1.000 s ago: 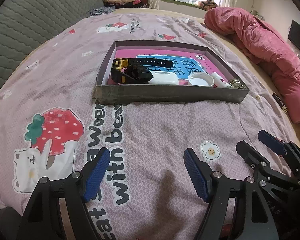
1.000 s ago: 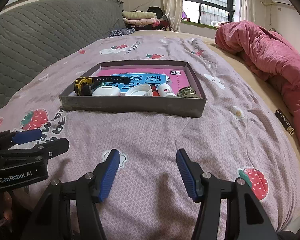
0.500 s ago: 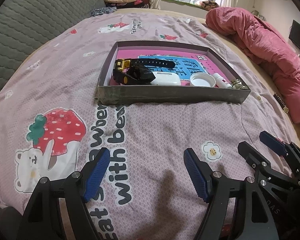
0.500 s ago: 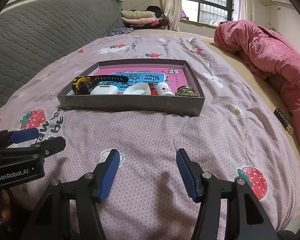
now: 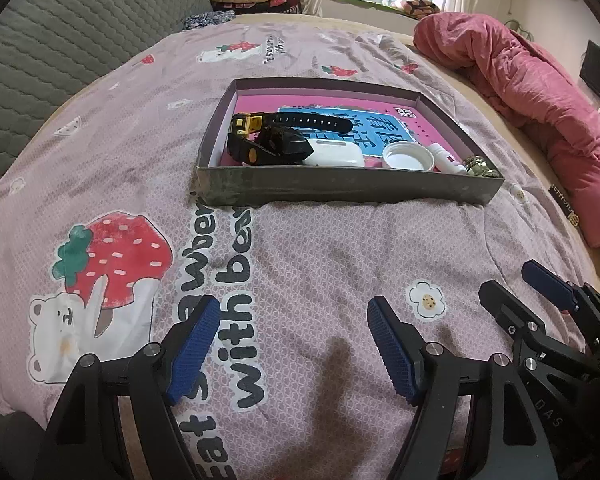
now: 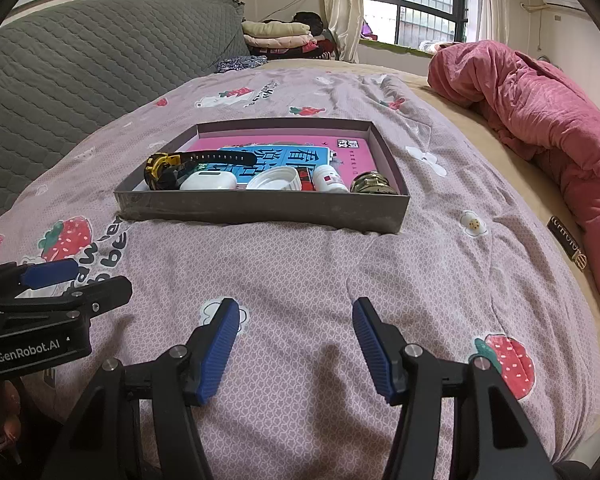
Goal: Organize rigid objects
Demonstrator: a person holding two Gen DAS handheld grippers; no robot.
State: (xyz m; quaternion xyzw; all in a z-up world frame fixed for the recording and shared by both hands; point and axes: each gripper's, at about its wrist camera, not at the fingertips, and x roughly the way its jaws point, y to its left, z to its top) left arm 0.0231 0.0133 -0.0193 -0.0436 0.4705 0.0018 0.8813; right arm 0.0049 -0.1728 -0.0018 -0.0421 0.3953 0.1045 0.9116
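Both grippers hover over the pink strawberry-print bedspread [image 5: 308, 248] with nothing in them. The left gripper [image 5: 292, 344] has its blue-padded jaws spread wide, only bare cloth showing between them; the right gripper [image 6: 292, 340] stands likewise parted and empty, and it shows again at the lower right edge of the left wrist view.

Well ahead of both sets of jaws lies a shallow grey box [image 6: 260, 210], its near wall facing the fingertips. In the right wrist view it sits straight ahead and slightly left of the gap; in the left wrist view it sits ahead and to the right.

Inside, lined up just behind the near wall from left to right:
- a black and yellow watch [image 5: 268, 142], its strap reaching across the pink and blue book [image 6: 284, 152] on the box floor
- a white case [image 6: 208, 181], touching the watch
- a white lid [image 6: 274, 180]
- a small white bottle [image 6: 329, 180]
- a camouflage-patterned round object [image 6: 374, 183] at the right corner

Far right of the jaws a pink quilt [image 6: 540, 96] is heaped along the bed edge
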